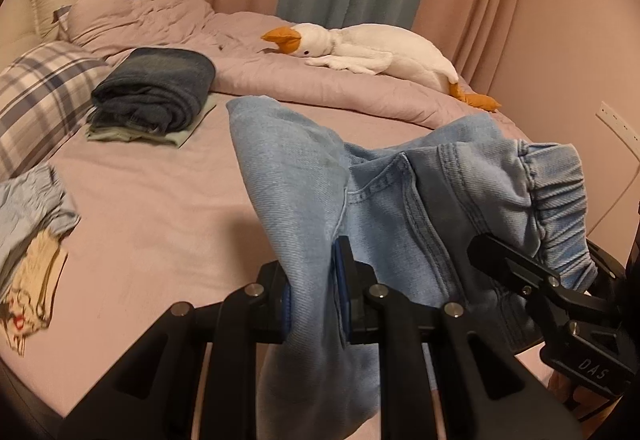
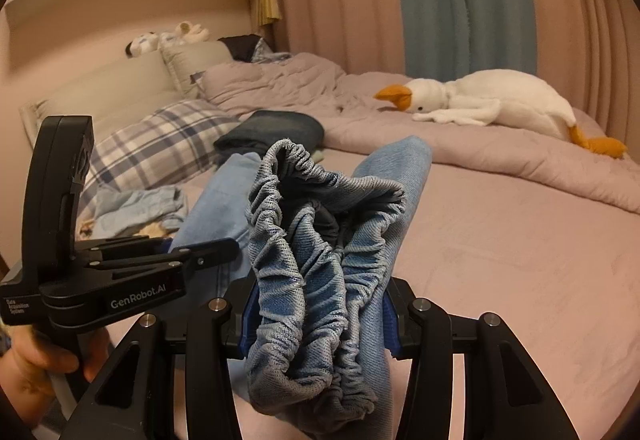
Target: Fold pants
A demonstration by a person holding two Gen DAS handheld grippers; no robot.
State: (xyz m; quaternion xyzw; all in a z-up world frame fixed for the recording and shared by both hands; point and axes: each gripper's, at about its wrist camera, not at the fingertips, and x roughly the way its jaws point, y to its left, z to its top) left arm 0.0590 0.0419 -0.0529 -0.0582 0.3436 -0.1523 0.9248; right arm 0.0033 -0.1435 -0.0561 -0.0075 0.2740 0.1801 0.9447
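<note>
Got the light-blue jeans (image 1: 304, 176) up off the bed (image 1: 160, 208), left hand-held gripper (image 1: 316, 304) pinching a leg fold, right hand-held gripper (image 2: 316, 316) clamping bunched elastic waistband — soft, floppy denim w/ some weight, I'd keep hold at seams.

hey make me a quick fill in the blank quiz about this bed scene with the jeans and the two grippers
1. The left gripper and the right gripper are both shut on the light blue ____.
2. The right gripper pinches their gathered elastic ____.
3. The plush goose has an ____ beak.
4. The folded dark jeans lie beside a ____-patterned pillow.

Missing words: jeans; waistband; orange; plaid
</note>
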